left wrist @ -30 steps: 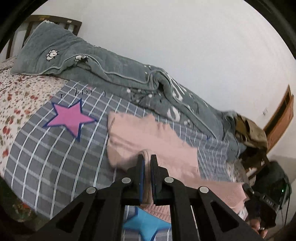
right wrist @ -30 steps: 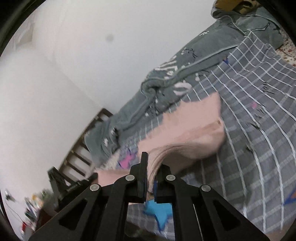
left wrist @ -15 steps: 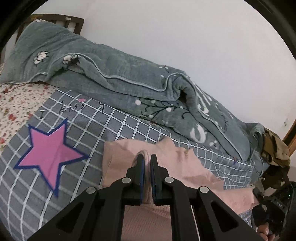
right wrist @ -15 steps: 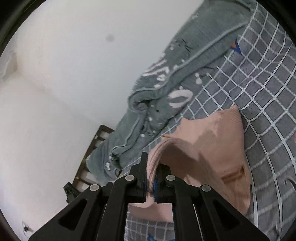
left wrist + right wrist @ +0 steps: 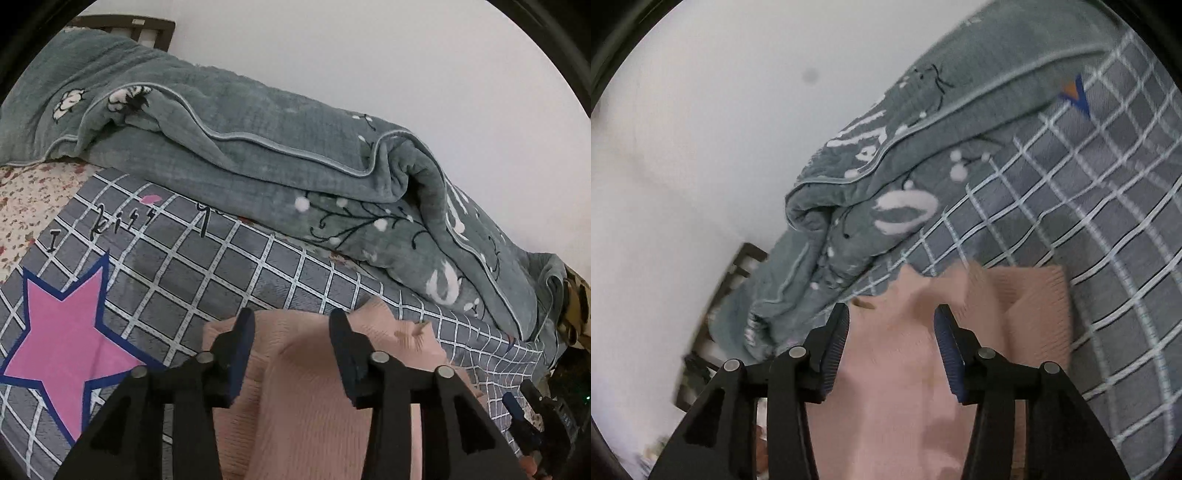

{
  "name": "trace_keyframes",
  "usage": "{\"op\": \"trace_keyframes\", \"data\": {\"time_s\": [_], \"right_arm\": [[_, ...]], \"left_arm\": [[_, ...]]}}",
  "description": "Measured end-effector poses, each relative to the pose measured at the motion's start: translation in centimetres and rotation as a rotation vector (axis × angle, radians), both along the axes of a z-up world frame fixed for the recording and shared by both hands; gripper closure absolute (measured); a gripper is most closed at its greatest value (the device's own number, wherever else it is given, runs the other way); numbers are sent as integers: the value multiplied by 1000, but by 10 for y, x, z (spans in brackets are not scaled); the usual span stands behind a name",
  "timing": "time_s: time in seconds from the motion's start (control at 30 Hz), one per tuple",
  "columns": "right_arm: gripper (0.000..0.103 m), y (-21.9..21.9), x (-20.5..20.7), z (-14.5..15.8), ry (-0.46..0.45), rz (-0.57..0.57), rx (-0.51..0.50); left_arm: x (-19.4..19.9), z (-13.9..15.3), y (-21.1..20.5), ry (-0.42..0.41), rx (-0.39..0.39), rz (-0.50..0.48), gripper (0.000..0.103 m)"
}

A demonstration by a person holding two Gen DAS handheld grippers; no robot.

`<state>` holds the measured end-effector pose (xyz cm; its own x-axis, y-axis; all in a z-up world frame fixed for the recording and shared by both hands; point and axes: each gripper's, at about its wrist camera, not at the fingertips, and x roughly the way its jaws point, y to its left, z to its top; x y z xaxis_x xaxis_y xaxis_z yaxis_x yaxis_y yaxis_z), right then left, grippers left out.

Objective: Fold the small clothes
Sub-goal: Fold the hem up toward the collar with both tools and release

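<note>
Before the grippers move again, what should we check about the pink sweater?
1. Left gripper let go: ok, jaws have just been opening, pads off the sweater.
2. Right gripper let go: ok, also just opened.
3. Sweater down on the checked blanket: ok.
4. Sweater clear of the green quilt: ok.
5. Fold edges line up: cannot tell, near part hidden.

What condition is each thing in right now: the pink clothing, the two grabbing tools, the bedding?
Pink garment: lying folded over on the checked cover, released.
Left tool: open, just widened, fabric below it ungripped.
Right tool: open, just widened, nothing pinched.
Grey quilt: bunched along the wall.
Checked cover: spread flat.
</note>
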<state>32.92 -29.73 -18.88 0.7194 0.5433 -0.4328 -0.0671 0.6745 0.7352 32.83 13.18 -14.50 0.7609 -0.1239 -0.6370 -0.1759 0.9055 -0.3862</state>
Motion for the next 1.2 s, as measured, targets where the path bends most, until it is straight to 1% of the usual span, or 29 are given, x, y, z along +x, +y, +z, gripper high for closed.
{"op": "trace_keyframes", "data": {"time_s": [0.07, 0.13, 0.17, 0.2, 0.33, 0.4, 0.43, 0.47, 0.53, 0.6, 0.67, 0.73, 0.83, 0.9, 1.0, 1.03, 1.07, 1.13, 1.17, 1.2], "right_arm": [[55, 1, -9, 0, 6, 13, -51], [55, 1, -25, -3, 10, 24, -106], [55, 1, -30, -4, 15, 26, -131], [55, 1, -40, -7, 18, 29, -178], [55, 3, -78, -15, 29, 48, -310], [55, 5, -100, -18, 28, 62, -359], [54, 7, -108, -18, 25, 67, -373], [53, 7, -119, -19, 20, 71, -394], [44, 10, -132, -21, 20, 73, -427], [44, 10, -142, -26, 24, 79, -436], [44, 11, -144, -33, 45, 75, -436], [44, 13, -142, -39, 63, 67, -446], [44, 12, -135, -46, 69, 55, -452], [44, 13, -127, -47, 79, 50, -445], [44, 10, -111, -53, 117, 52, -433], [44, 9, -106, -56, 121, 54, -431], [44, 11, -103, -56, 122, 55, -437], [44, 14, -97, -58, 104, 60, -469], [44, 16, -96, -59, 104, 60, -477], [48, 18, -95, -60, 107, 57, -492]], "left_arm": [[-9, -2, 0, 7, 32, -7, 62], [-19, -5, 0, 19, 48, -34, 61], [-27, -7, -1, 25, 59, -45, 56], [-34, -9, -2, 28, 71, -53, 49], [-72, -19, -8, 38, 138, -97, 46], [-85, -24, -11, 42, 152, -124, 40], [-94, -28, -13, 50, 153, -145, 39], [-99, -31, -14, 58, 152, -154, 38], [-110, -40, -12, 79, 135, -159, 37], [-117, -52, -7, 106, 85, -157, 37], [-122, -63, -1, 126, 27, -153, 37], [-127, -68, 3, 100, -10, -152, 37], [-125, -70, 4, 91, -23, -163, 36], [-117, -71, 2, 100, -15, -176, 37], [-107, -75, 1, 104, -22, -180, 38], [-104, -75, 1, 105, -27, -174, 39], [-101, -76, 1, 107, -29, -163, 43], [-99, -77, 2, 106, -44, -137, 57], [-97, -79, 2, 111, -72, -143, 71], [-95, -81, 2, 121, -97, -149, 81]]}}
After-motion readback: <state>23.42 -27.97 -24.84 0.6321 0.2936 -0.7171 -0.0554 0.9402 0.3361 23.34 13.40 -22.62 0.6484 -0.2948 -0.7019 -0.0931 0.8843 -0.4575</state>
